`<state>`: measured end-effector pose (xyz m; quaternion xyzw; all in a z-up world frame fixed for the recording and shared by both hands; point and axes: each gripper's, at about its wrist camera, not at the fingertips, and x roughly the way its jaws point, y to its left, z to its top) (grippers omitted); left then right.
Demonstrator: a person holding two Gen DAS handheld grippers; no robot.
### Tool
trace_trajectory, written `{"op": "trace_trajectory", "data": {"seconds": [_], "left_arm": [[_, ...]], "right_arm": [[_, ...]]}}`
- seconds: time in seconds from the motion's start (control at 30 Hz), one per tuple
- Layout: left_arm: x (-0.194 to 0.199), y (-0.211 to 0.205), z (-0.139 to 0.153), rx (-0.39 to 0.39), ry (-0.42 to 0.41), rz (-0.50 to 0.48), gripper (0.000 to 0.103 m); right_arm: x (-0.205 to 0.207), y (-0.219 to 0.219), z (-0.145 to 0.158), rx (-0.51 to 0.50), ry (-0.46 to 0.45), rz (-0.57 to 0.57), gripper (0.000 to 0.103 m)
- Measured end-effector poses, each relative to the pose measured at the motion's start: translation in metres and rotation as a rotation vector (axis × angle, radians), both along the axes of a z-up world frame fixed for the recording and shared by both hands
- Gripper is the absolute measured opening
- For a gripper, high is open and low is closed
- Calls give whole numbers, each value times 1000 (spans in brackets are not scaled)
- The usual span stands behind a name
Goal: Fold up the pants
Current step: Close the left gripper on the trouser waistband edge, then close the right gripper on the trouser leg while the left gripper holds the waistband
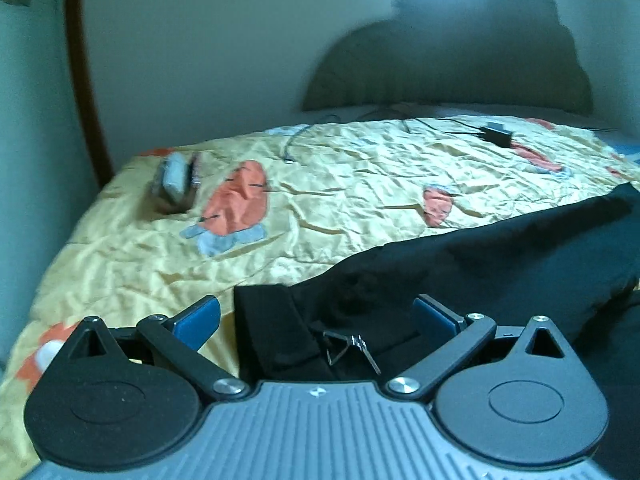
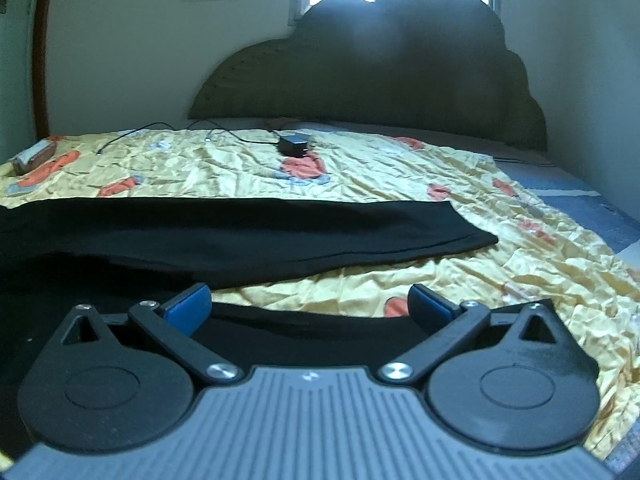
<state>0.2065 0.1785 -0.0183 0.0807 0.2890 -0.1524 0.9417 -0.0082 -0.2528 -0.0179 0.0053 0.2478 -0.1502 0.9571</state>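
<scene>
Black pants (image 2: 240,232) on bedspread (image 2: 520,280); both grippers apparently spread

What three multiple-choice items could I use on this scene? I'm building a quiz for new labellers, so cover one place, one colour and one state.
1. Where does the black charger lie?
A. on the pants
B. on the bedspread near the headboard
C. on the floor

2. What colour are the pants?
A. black
B. red
C. white

3. How do both tools stand?
A. shut on cloth
B. open
C. out of view

Answers:
1 B, it sits on the yellow bedspread just before the headboard.
2 A, the cloth is black throughout.
3 B, the left tool and right tool show blue pads wide apart.
</scene>
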Motion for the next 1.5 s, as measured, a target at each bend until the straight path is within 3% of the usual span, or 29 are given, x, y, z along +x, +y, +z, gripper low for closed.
{"op": "trace_trajectory", "data": {"seconds": [0.33,0.6,0.87,0.97,1.03,1.1,1.13,1.2,1.3,1.5], "left_arm": [[53,25,-19,-92,65,-26,103],[79,50,-34,-293,173,-22,102],[95,62,-43,-423,244,7,102],[88,54,-39,-392,236,-54,84],[81,46,-36,-298,212,-62,79],[80,42,-37,-235,209,-30,59],[81,43,-38,-233,214,-9,55],[80,48,-36,-247,205,19,33],[78,54,-32,-260,201,40,19],[65,34,-26,-155,139,63,9]], "right_arm": [[21,-6,0,-39,11,-57,103],[31,2,-1,-106,25,-69,103],[37,7,-2,-133,32,-75,103],[38,8,-3,-133,36,-74,103],[37,6,-3,-132,37,-81,103],[37,3,-3,-130,36,-94,103],[38,2,-3,-128,36,-101,103],[38,-1,-4,-119,36,-110,103],[37,-1,-5,-125,35,-112,103],[36,-10,-1,-139,17,-137,103]]}}
